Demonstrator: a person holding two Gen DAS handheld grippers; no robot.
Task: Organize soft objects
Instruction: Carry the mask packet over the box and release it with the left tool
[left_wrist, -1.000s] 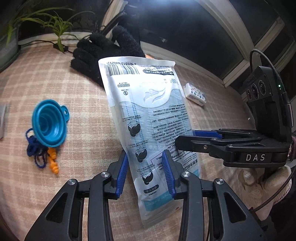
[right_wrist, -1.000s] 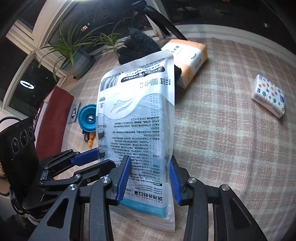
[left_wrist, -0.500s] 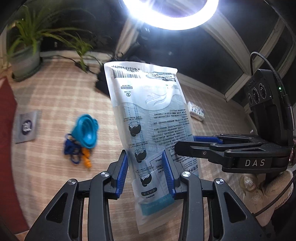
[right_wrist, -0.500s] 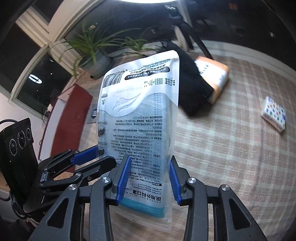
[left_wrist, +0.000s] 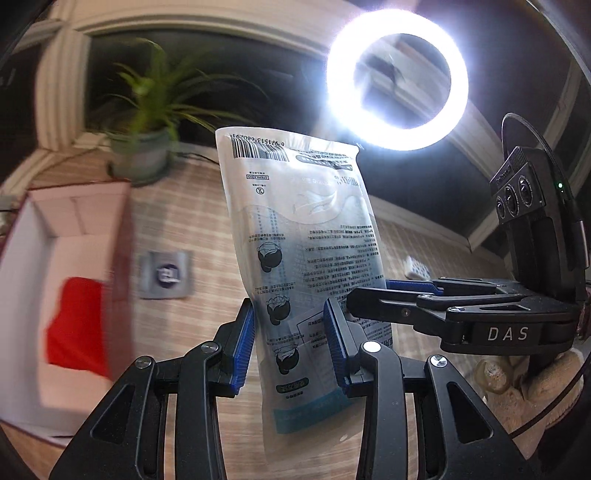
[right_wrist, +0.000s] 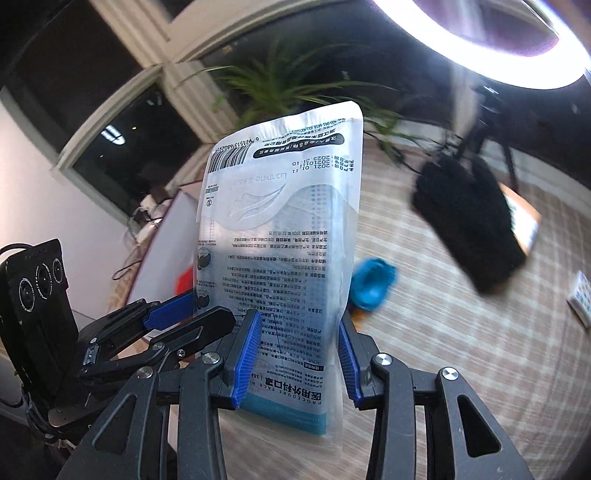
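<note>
A white and blue face mask pack (left_wrist: 306, 258) stands upright in the air, held by both grippers. My left gripper (left_wrist: 290, 339) is shut on its lower part. My right gripper (right_wrist: 295, 350) is shut on the same pack (right_wrist: 280, 251) from the other side; it shows at the right of the left wrist view (left_wrist: 391, 295). An open white box with red sides (left_wrist: 59, 295) lies at the left, with a red item (left_wrist: 77, 328) inside. Black gloves (right_wrist: 469, 225) lie on an orange and white tissue pack (right_wrist: 524, 221).
The table has a checked beige cloth (right_wrist: 461, 332). On it lie a blue funnel (right_wrist: 373, 282), a small patterned tissue packet (right_wrist: 581, 299) and a grey card (left_wrist: 166, 275). A potted plant (left_wrist: 142, 147) and a lit ring light (left_wrist: 397, 79) stand at the back.
Both grippers have lifted the pack higher and swung left. The white box has come into view; the funnel and gloves have left the left wrist view.
</note>
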